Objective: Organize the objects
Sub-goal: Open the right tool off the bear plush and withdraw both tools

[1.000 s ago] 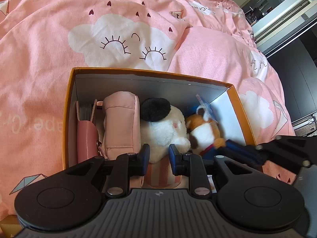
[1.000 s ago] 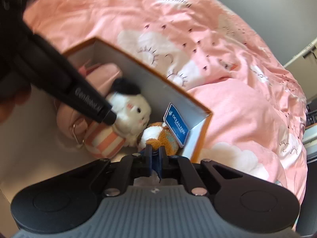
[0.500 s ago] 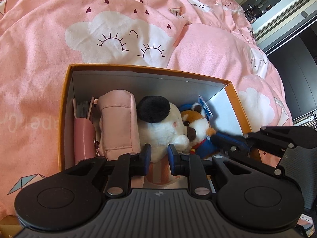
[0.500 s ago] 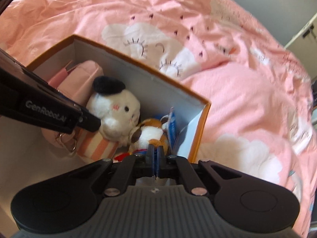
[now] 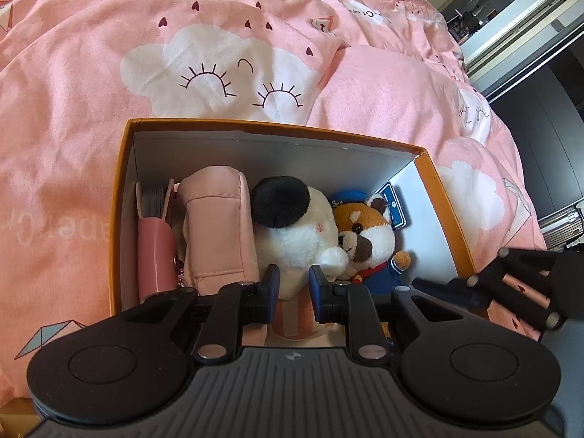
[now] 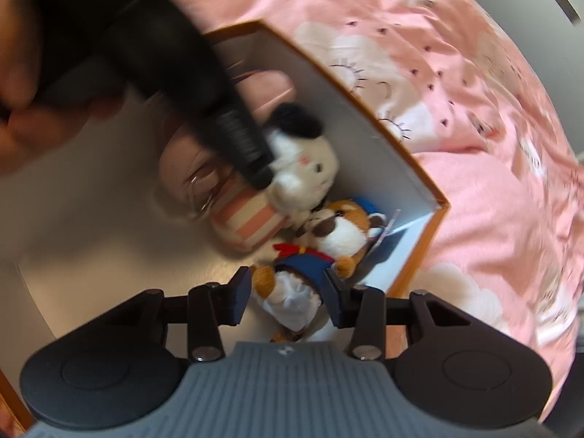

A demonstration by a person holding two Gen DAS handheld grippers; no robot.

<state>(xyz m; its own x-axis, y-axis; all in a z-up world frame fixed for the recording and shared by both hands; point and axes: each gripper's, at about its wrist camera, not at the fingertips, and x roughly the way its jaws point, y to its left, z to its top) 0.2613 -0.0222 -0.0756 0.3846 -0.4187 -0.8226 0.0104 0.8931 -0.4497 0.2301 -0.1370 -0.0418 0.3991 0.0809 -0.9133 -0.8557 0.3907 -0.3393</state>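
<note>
An orange-rimmed cardboard box [image 5: 120, 197] with white inner walls sits on a pink bedspread [image 5: 73, 73] printed with white clouds, closed eyelashes and small dark hearts. Pale lettering runs across the cloth at the left edge and more at the far right, but neither can be read. A blue hang tag [image 5: 392, 204] stands behind the fox plush; its white print is too small to make out.

Inside the box, from left to right, are a pink wallet [image 5: 155, 241] standing against the left wall, a pink pouch [image 5: 217, 226] with a metal ring, a white plush [image 5: 292, 230] with a black ear and pink-striped body, and an orange fox plush [image 5: 368, 233] in blue clothes with a red scarf, touching the white one.

The left gripper [image 5: 294, 284] points steeply down at the near side of the box, its jaws narrow on the white plush's striped body. A hand [image 6: 22, 84] shows blurred at the far left of the right wrist view.

The right gripper [image 6: 288, 290] also tilts steeply down over the box's right end; its jaws are opening, with the fox plush's lower body between them and gaps showing beside both pads
</note>
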